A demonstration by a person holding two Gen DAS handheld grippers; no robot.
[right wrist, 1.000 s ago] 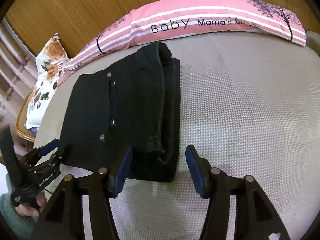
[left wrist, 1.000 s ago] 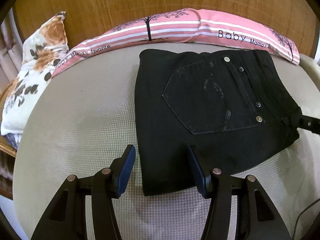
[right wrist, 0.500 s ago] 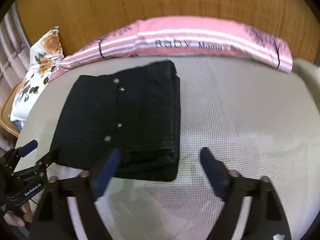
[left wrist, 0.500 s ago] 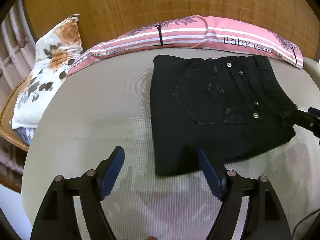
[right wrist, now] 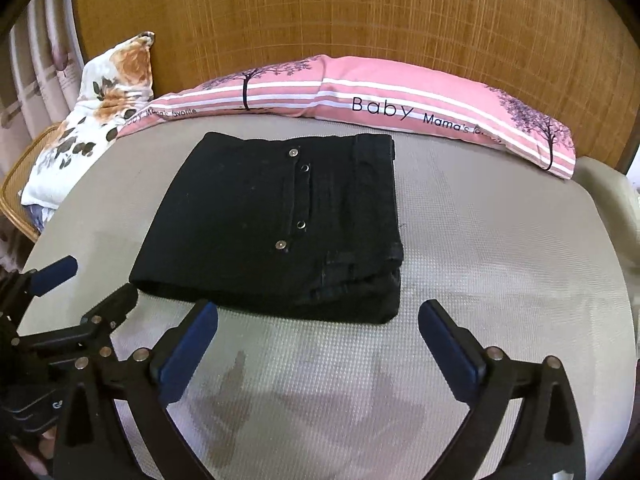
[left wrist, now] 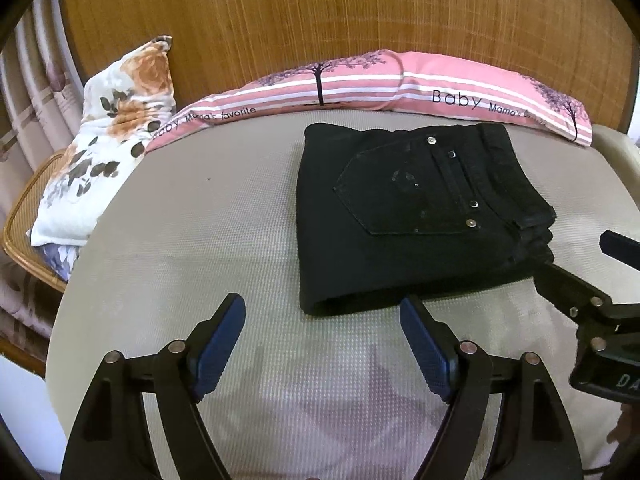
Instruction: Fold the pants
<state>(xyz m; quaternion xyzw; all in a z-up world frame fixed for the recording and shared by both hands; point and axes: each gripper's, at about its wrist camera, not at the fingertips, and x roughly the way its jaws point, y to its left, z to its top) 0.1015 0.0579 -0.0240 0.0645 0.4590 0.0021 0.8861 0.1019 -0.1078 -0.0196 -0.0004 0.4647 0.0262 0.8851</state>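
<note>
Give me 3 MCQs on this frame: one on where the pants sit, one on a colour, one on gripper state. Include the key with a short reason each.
1. Where are the black pants?
A. Draped over the floral pillow
B. Flat on the beige cushion, in front of the pink pillow
C. Hanging from the right gripper

2. What colour are the gripper pads?
A. Blue
B. Red
C. White

3. What state are the left gripper and right gripper in?
A. Both shut on the pants
B. Left shut, right open
C. Both open, holding nothing

Key:
1 B: the folded bundle lies on the beige cushion, with the pink pillow behind it and the floral pillow off to the side.
2 A: the pads show blue in both wrist views.
3 C: both pairs of fingers are spread wide, short of the near edge of the pants.
</note>
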